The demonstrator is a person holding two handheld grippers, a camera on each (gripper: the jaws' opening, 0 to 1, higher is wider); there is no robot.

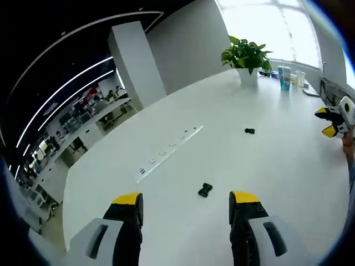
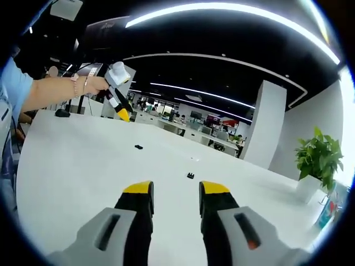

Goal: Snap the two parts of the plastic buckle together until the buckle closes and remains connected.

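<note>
Jaws of the left gripper (image 1: 188, 202), left gripper view: yellow-tipped, black-bodied, rising from the bottom edge, spread wide, holding nothing.

Jaws of the right gripper (image 2: 176, 191), right gripper view: same make, bottom centre, parted with a clear gap, holding nothing. The right gripper also shows at the right edge of the left gripper view; the left gripper, held in a person's hand (image 2: 95, 84), shows at upper left of the right gripper view.

First buckle part (image 1: 205, 190): small, black, lying on the white table (image 1: 266, 166) just above the gap between the left jaws, lower centre of frame, touching neither jaw.

Second buckle part (image 1: 249, 131): small, black, on the table right of centre, well apart from the first. In the right gripper view two black pieces lie on the table, one at centre just above the jaws, one farther up and left.

Potted plant (image 1: 247, 58): green leaves, white pot, top of frame, right of centre, at the far table edge.

Bottles (image 1: 285, 77): a small cluster just right of the plant.

Power strip panel (image 1: 166, 149): set flush in the table, centre left.
</note>
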